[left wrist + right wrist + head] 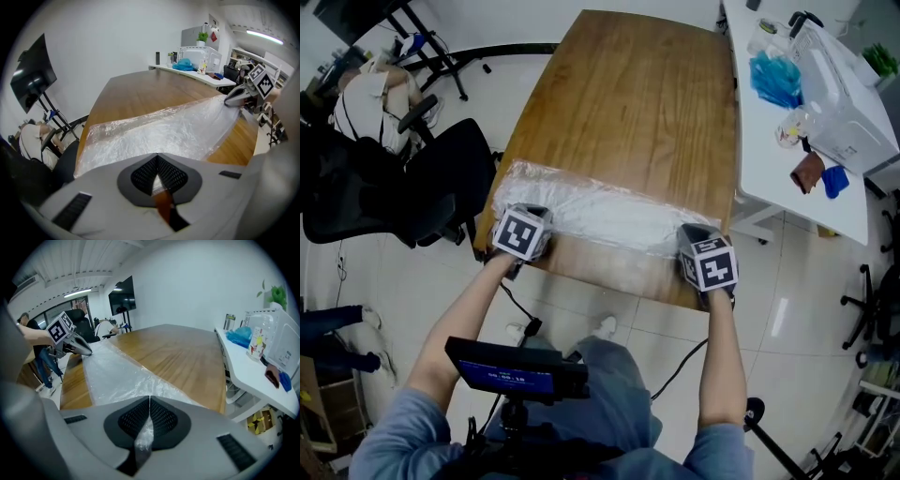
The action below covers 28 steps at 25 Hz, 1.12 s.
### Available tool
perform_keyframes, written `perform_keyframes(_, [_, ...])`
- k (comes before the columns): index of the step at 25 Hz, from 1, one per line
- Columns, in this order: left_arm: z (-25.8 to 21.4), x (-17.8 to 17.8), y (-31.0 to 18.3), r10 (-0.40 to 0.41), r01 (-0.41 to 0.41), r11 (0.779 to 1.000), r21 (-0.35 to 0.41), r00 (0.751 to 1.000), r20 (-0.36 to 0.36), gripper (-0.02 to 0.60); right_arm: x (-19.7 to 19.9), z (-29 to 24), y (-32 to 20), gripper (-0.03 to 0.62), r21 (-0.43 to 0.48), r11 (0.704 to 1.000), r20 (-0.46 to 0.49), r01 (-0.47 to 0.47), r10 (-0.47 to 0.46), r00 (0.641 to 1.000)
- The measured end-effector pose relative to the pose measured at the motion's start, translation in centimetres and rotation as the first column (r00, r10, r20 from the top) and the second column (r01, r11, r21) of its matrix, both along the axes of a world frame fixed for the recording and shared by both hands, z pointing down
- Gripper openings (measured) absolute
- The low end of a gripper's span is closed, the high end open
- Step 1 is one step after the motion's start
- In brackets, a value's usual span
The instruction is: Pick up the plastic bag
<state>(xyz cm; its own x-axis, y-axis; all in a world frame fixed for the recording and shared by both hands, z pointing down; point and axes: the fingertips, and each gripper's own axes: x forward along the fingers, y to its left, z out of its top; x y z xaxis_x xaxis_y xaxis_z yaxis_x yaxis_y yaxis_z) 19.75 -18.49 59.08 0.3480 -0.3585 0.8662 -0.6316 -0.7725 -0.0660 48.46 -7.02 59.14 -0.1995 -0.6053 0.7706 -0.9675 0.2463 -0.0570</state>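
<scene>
A clear plastic bag [600, 214] lies stretched across the near end of the wooden table [637, 103]. My left gripper [525, 216] holds its left end and my right gripper [695, 232] holds its right end, both at the table's near edge. In the left gripper view, my left gripper [158, 161] has its jaws together with a sliver of film pinched between them, and the bag [164, 129] runs off to the right gripper [238, 96]. The right gripper view shows my right gripper [149, 405] shut on crumpled film, with the bag [117, 373] leading to the left gripper [77, 347].
A white desk [787, 173] stands to the right of the table, carrying a blue bag [775, 80], a white appliance [839, 94] and small items. A black office chair [403, 192] is close to the table's left corner. A screen on a stand [33, 77] is beyond it.
</scene>
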Motion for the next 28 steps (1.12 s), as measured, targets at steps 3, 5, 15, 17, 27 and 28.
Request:
perform_keyframes(3, [0.0, -0.4, 0.1, -0.008, 0.008, 1.000, 0.001, 1.000, 0.005, 0.014, -0.1, 0.0, 0.0, 0.001, 0.004, 1.000, -0.003, -0.007, 0.007, 1.000])
perform_keyframes(5, [0.0, -0.7, 0.2, -0.011, 0.011, 1.000, 0.002, 1.000, 0.011, 0.014, -0.3, -0.1, -0.1, 0.001, 0.009, 1.000, -0.005, -0.007, 0.007, 1.000])
perform_keyframes(15, [-2.4, 0.1, 0.0, 0.001, 0.003, 0.996, 0.085, 0.999, -0.048, 0.012, -0.3, -3.1, -1.0, 0.002, 0.119, 0.992, -0.001, -0.029, 0.029, 1.000])
perform_keyframes(17, [-3.1, 0.5, 0.3, 0.008, -0.002, 0.996, 0.092, 0.998, -0.070, 0.014, -0.3, -3.8, -1.1, 0.005, 0.138, 0.990, -0.002, -0.032, 0.033, 0.999])
perform_keyframes(27, [-9.6, 2.8, 0.8, 0.055, -0.002, 0.977, 0.214, 0.969, -0.241, 0.014, -2.3, -8.6, -1.5, 0.003, 0.252, 0.967, 0.020, -0.032, 0.028, 0.999])
perform_keyframes(28, [-10.4, 3.1, 0.9, 0.065, -0.003, 0.973, 0.230, 0.962, -0.264, 0.014, -2.6, -9.2, -1.5, 0.001, 0.265, 0.964, 0.022, -0.030, 0.025, 0.999])
